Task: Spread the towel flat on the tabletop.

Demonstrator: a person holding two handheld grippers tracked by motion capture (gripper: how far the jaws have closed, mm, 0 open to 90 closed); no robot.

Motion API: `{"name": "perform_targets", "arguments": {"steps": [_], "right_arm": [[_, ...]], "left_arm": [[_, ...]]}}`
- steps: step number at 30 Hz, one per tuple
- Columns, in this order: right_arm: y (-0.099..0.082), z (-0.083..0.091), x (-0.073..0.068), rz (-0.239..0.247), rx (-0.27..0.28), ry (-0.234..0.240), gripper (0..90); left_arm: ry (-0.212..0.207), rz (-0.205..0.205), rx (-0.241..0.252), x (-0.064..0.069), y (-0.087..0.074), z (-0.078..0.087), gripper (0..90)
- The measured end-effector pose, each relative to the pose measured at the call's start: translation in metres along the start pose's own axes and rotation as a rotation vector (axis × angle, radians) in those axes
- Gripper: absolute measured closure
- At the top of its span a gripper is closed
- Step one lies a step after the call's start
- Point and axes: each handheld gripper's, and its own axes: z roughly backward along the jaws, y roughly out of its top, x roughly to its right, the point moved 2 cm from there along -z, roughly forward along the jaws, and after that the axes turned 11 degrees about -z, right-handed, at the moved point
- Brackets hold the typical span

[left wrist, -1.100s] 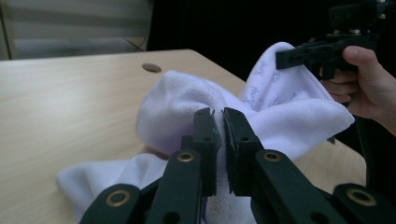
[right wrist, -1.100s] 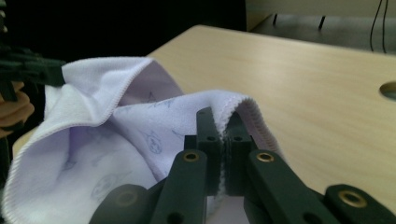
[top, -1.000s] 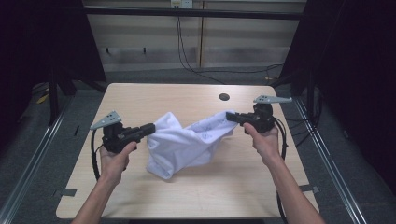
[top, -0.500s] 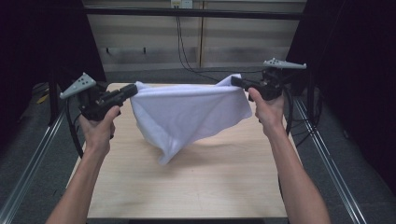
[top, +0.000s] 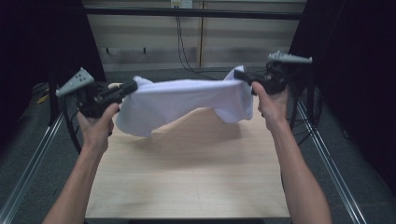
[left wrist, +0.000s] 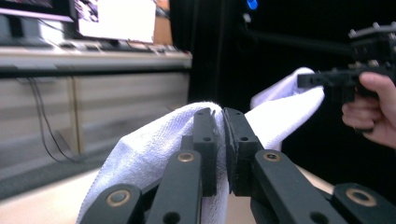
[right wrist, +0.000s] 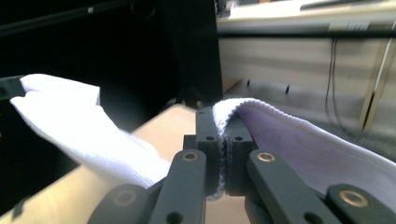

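A white towel (top: 187, 100) hangs stretched in the air above the wooden table (top: 187, 177), held at two corners. My left gripper (top: 133, 85) is shut on its left corner, and my right gripper (top: 238, 74) is shut on its right corner. In the left gripper view the black jaws pinch the towel (left wrist: 154, 144) edge at my left gripper (left wrist: 222, 114), with the other hand and its gripper (left wrist: 327, 79) farther right. Seen from the right gripper view, the towel's hemmed edge (right wrist: 299, 140) is clamped in my right gripper (right wrist: 223, 116), and the far corner (right wrist: 60, 107) is bunched at the left.
A dark frame with rails runs along both table sides (top: 322, 158). Cables (top: 187, 51) hang against the back wall. Both forearms reach in from the near edge of the table.
Both grippers have risen and spread apart with the towel. It has left the table, and its sagging lower part has swung up to the left into a stretched band.
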Motion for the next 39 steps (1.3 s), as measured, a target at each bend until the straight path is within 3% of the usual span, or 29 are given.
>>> {"name": "perform_targets", "arguments": {"steps": [3, 6, 11, 13, 16, 18, 19, 23, 28, 32, 37, 39], "right_arm": [[-0.044, 0.013, 0.009, -0.04, -0.044, 0.015, 87.8], [-0.091, 0.023, 0.015, -0.063, -0.104, 0.0, 87.9], [-0.159, 0.027, 0.02, -0.059, -0.238, -0.04, 88.0], [-0.18, 0.03, 0.021, -0.052, -0.258, -0.017, 88.0], [-0.201, 0.04, 0.021, -0.081, -0.275, 0.039, 87.8], [-0.213, 0.043, 0.019, -0.091, -0.31, 0.044, 85.9], [-0.218, 0.045, 0.017, -0.067, -0.328, 0.025, 83.3], [-0.226, 0.052, 0.01, -0.064, -0.352, 0.03, 77.0], [-0.221, 0.065, 0.01, -0.073, -0.318, 0.034, 64.3], [-0.213, 0.072, 0.014, -0.074, -0.272, 0.028, 60.8], [-0.216, 0.058, 0.005, -0.038, -0.306, 0.034, 60.0], [-0.221, 0.047, -0.001, -0.029, -0.34, 0.056, 59.6]], "left_arm": [[-0.053, 0.019, -0.055, 0.02, -0.037, 0.006, 84.5], [-0.103, 0.054, -0.106, 0.036, -0.073, 0.01, 84.4], [-0.155, 0.122, -0.18, 0.053, -0.122, 0.016, 84.4], [-0.188, 0.156, -0.218, 0.055, -0.137, 0.018, 84.4], [-0.217, 0.15, -0.283, 0.062, -0.152, 0.023, 84.0], [-0.244, 0.148, -0.316, 0.07, -0.159, 0.027, 83.5], [-0.25, 0.145, -0.328, 0.074, -0.162, 0.03, 83.2], [-0.278, 0.14, -0.331, 0.082, -0.165, 0.04, 79.4], [-0.295, 0.148, -0.273, 0.075, -0.161, 0.046, 69.9], [-0.255, 0.161, -0.243, 0.062, -0.154, 0.045, 66.3], [-0.17, 0.137, -0.321, 0.041, -0.16, 0.027, 65.8], [-0.16, 0.156, -0.351, 0.031, -0.165, 0.015, 66.8]]}}
